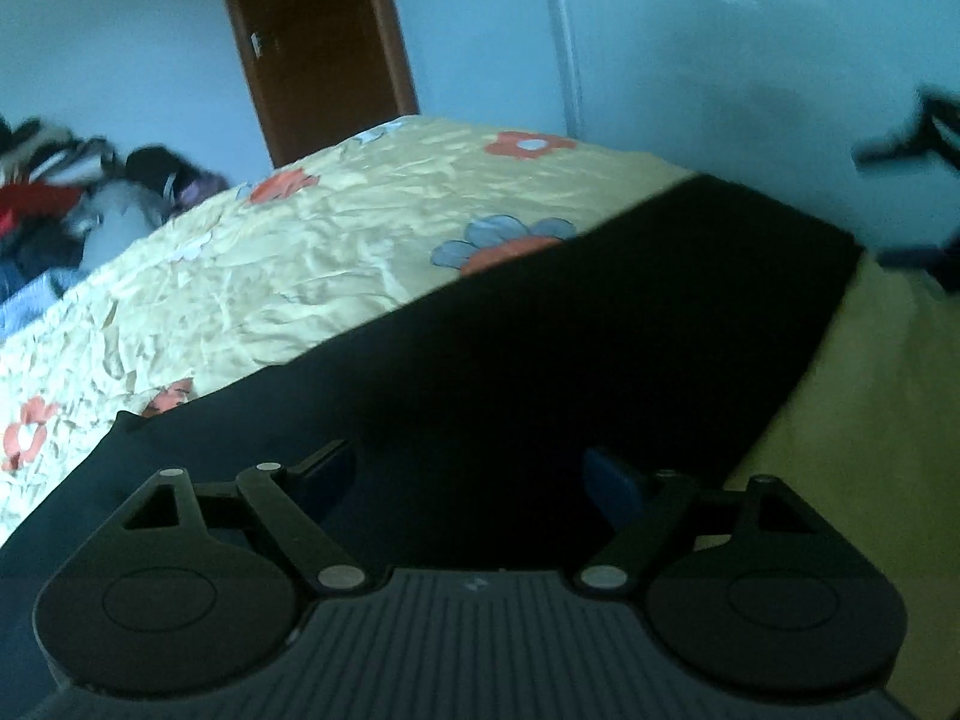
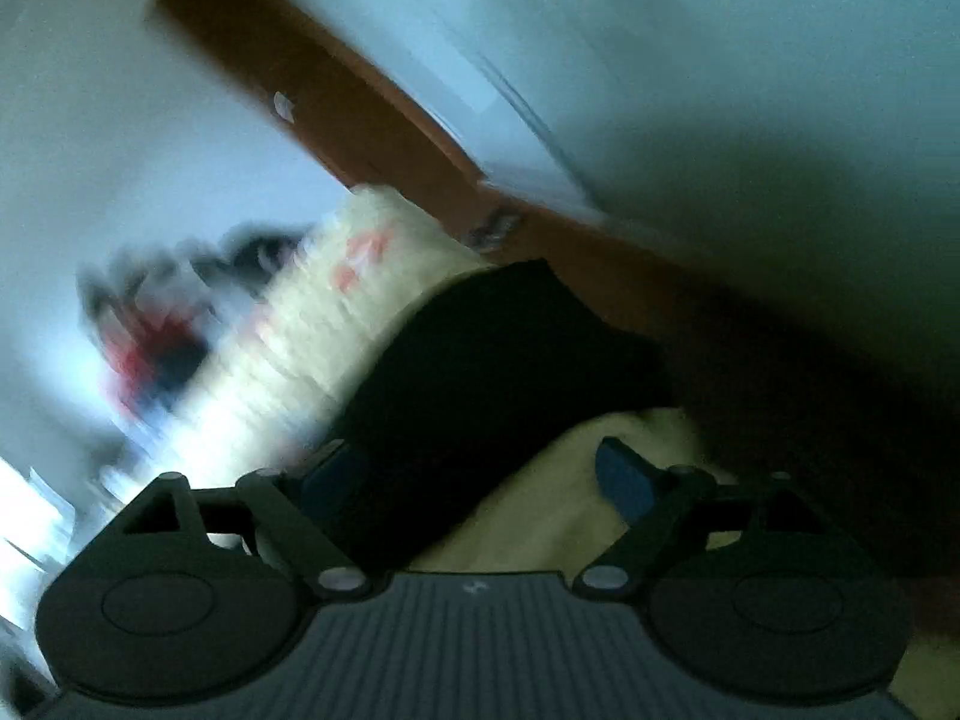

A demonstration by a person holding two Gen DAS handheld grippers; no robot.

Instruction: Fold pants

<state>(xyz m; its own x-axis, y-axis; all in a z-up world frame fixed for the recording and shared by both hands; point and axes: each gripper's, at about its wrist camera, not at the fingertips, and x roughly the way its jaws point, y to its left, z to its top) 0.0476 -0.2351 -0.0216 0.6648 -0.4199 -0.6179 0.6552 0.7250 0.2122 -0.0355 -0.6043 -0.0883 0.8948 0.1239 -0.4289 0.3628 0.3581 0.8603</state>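
Dark pants (image 1: 600, 324) lie stretched flat on a yellow flowered bedspread (image 1: 288, 252), running from near left to far right. My left gripper (image 1: 474, 474) is open low over the near end of the pants, blue pads apart. My right gripper shows in the left wrist view (image 1: 918, 198) at the far right end of the pants, blurred. In the right wrist view the gripper (image 2: 480, 468) is open, tilted, over the edge of the pants (image 2: 492, 360) and the bedspread (image 2: 336, 324). The view is motion-blurred.
A brown door (image 1: 312, 42) stands in a pale blue wall behind the bed. A heap of clothes and bags (image 1: 72, 192) lies at the far left beyond the bed's edge. The door (image 2: 360, 120) also crosses the right wrist view.
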